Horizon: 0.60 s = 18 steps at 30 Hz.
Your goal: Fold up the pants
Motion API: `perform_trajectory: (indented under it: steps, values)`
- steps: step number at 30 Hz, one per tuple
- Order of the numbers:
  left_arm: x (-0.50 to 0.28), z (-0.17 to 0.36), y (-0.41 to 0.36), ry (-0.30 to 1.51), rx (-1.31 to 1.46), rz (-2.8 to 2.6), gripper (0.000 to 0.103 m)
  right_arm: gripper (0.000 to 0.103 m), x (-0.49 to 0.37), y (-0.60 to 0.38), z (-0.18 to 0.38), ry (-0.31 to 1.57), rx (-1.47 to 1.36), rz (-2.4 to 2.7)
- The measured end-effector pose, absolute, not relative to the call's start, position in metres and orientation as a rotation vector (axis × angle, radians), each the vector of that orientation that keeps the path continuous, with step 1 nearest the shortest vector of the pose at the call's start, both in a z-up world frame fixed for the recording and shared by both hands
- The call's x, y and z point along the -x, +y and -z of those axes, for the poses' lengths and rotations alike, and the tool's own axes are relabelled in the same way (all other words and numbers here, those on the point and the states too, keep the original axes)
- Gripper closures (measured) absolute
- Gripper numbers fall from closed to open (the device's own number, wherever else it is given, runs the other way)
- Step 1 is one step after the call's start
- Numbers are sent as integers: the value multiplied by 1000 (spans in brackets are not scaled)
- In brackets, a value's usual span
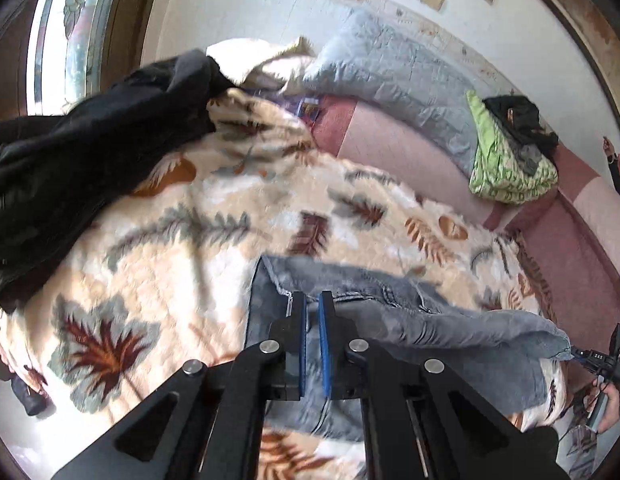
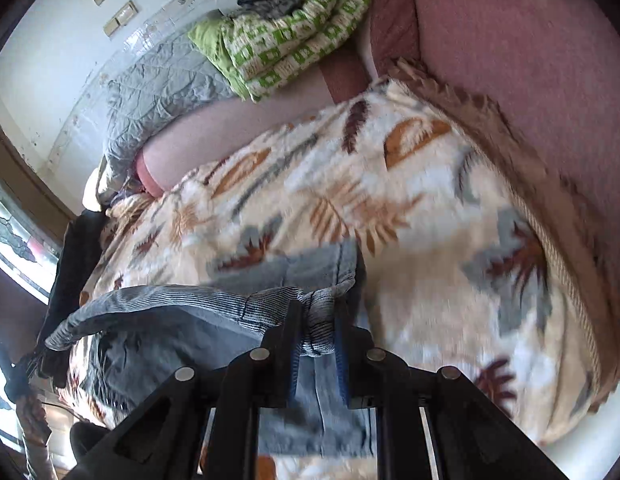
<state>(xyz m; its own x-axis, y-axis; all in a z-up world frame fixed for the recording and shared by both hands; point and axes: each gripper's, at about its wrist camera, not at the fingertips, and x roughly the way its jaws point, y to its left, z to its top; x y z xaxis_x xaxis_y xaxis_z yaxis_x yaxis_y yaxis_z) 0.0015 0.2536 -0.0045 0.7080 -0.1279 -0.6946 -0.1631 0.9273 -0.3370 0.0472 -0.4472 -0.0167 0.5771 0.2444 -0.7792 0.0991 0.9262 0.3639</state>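
Both hand-held grippers grip the jeans: our left hand-held gripper (image 1: 313, 300), low in the middle of its frame, is clamped tight on a thin denim edge, and our right hand-held gripper (image 2: 318, 312) pinches a thick bunched fold of the ribbed waistband between its blue pads. The jeans (image 1: 390, 312) hang between the two, lifted along the edge we hold, while the rest drapes down onto the leaf-print fleece blanket (image 1: 169, 240) that covers the bed. A black garment (image 1: 89, 152) lies at the upper left of the left view, well apart from the denim; a grey quilted pillow (image 1: 398, 76) and a green patterned bundle (image 2: 293, 40) sit along the wall at the top.

We judge that we are carrying the held edge across to lay one half over the other. To do it well, we keep both grips level with each other and the span between them taut, so the fold line runs straight. We lower the edge only once it sits over the matching far edge, and we open the jaws after the cloth rests flat. Blur in both views suggests fast motion; slowing before the drop should stop the fabric bunching.
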Motion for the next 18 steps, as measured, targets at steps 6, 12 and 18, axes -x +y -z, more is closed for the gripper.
perform_trajectory:
  steps: [6, 12, 18]
  values:
    - [22, 38, 272, 929, 379, -140, 98, 65, 4, -449, 96, 1237, -388, -62]
    - [5, -7, 224, 842, 288, -55, 61, 33, 4, -453, 35, 1067, -522, -58]
    - [-32, 39, 169, 963, 313, 48, 44, 32, -15, -398, 49, 1045, -701, -260]
